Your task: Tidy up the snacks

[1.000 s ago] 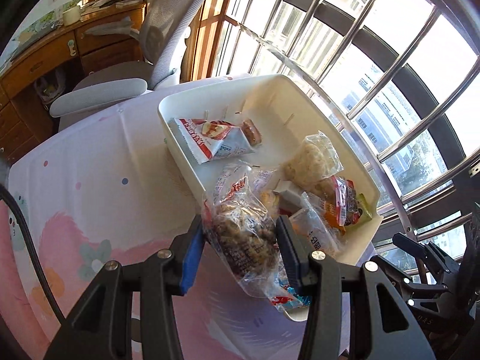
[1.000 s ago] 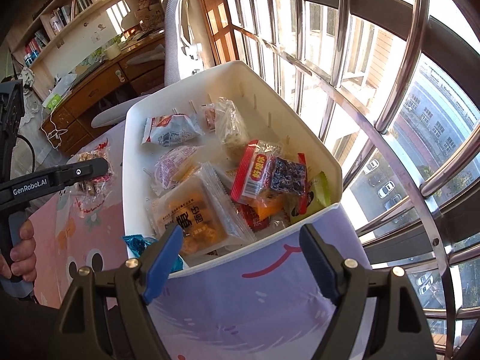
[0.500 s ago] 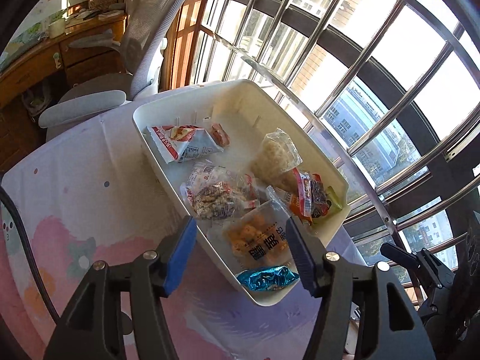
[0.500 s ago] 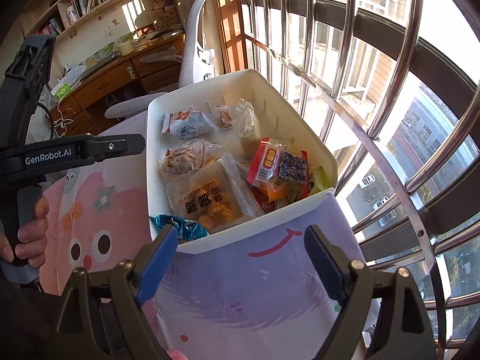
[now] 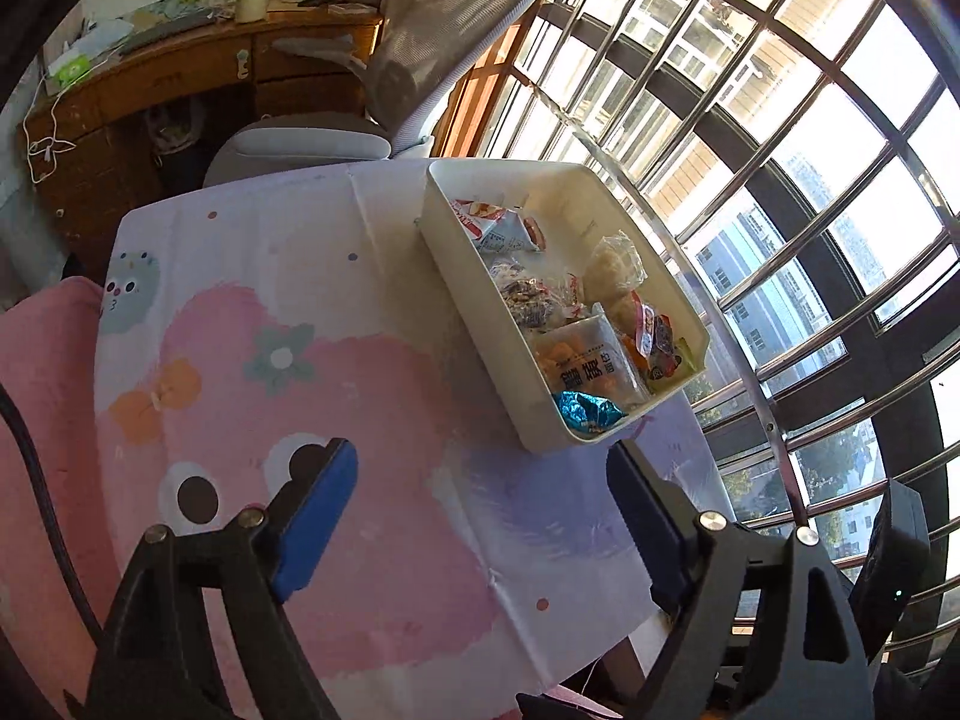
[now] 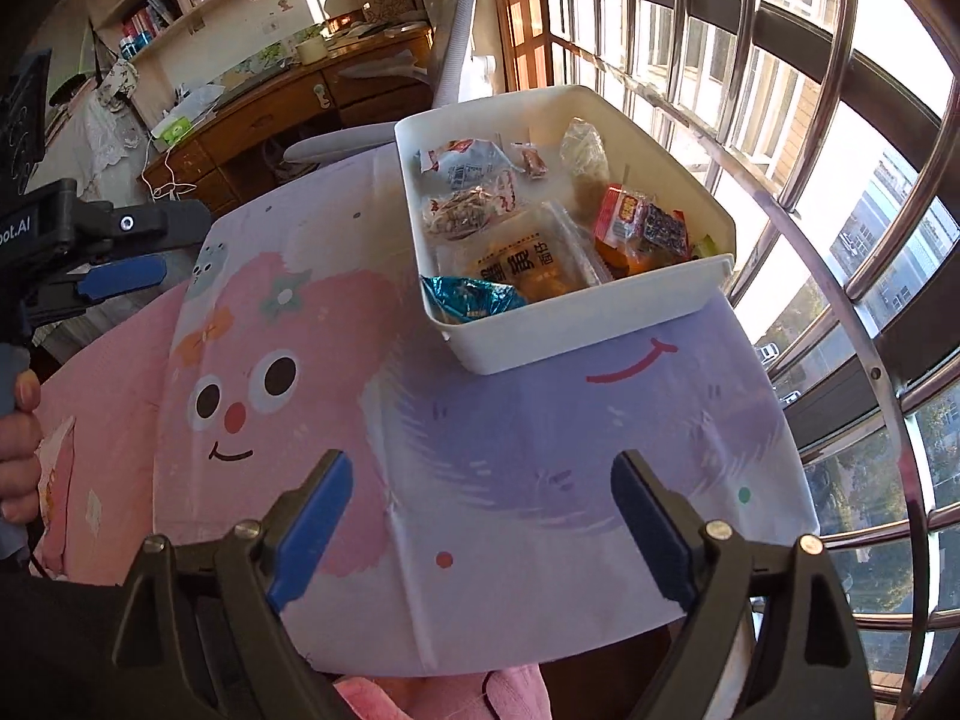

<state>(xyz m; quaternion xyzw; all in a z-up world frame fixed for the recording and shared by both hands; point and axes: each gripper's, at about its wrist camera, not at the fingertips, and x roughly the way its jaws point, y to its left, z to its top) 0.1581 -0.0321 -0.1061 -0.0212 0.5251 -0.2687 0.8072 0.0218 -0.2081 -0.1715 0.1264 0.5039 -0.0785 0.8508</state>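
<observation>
A white plastic bin (image 5: 474, 288) (image 6: 576, 330) sits at the far right of the cloth-covered table (image 5: 336, 372) (image 6: 480, 456). It holds several snack packets: a clear nut bag (image 5: 528, 294) (image 6: 468, 210), an orange cracker pack (image 5: 585, 369) (image 6: 528, 267), a blue foil packet (image 5: 585, 411) (image 6: 468, 297) and a red pack (image 6: 624, 213). My left gripper (image 5: 480, 486) is open and empty, above the cloth, well short of the bin. My right gripper (image 6: 480, 492) is open and empty, also back from the bin. The left gripper also shows in the right wrist view (image 6: 120, 252).
A barred window (image 6: 810, 120) runs along the right, close behind the bin. A grey office chair (image 5: 336, 138) and a wooden desk (image 5: 150, 90) stand beyond the table's far edge. Pink bedding (image 6: 90, 396) lies at the table's left.
The left gripper let go of the clear nut bag, which now lies in the bin, and opened wide. Both grippers pulled back from the bin toward the table's near side.
</observation>
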